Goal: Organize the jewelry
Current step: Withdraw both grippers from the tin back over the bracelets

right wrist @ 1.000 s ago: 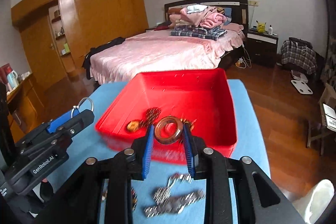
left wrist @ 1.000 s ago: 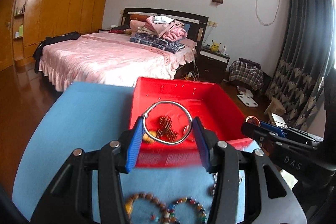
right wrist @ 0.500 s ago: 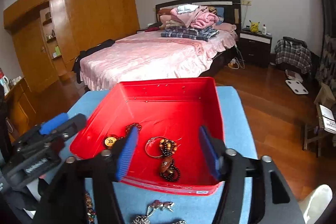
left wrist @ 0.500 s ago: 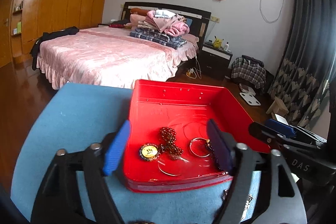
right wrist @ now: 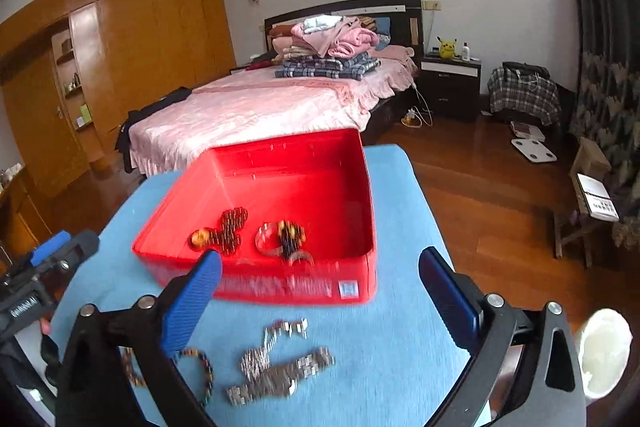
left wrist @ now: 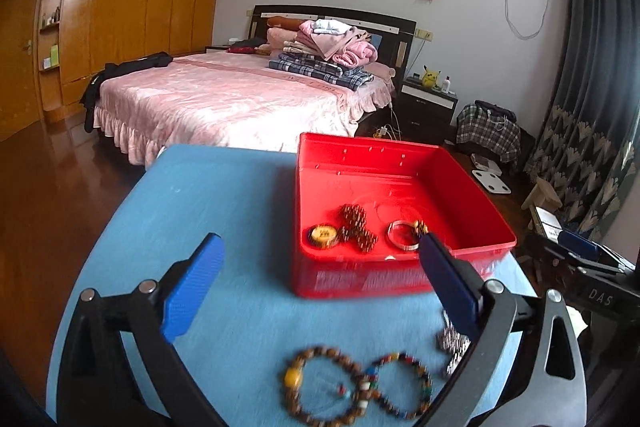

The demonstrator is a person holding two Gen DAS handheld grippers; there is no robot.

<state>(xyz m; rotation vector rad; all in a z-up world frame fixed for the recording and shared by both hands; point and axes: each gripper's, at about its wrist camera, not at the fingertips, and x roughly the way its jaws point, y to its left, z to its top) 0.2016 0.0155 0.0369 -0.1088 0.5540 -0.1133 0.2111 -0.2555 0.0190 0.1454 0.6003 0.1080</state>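
Observation:
A red tray (left wrist: pixel 476 203) (right wrist: pixel 368 195) sits on the blue table and holds a dark bead bracelet (left wrist: pixel 354 221) (right wrist: pixel 232 227), a gold pendant (left wrist: pixel 323 235), a silver ring (left wrist: pixel 402 235) and other small pieces. My left gripper (left wrist: pixel 320 291) is open and empty, just short of the tray's near wall. Two bead bracelets (left wrist: pixel 360 387) lie on the cloth below it. My right gripper (right wrist: pixel 320 297) is open and empty, above silver chain jewelry (right wrist: pixel 276 367) on the cloth.
The blue table (left wrist: pixel 224 211) (right wrist: pixel 404 307) drops off at its left, right and far edges. The other gripper shows at the frame edge in each view (left wrist: pixel 584 267) (right wrist: pixel 44 267). A pink bed (left wrist: pixel 240 107) and wooden floor lie beyond.
Both grippers opened: the left released the large silver ring and the right the brown ring into the tray. Both then drew back toward me, away from the tray.

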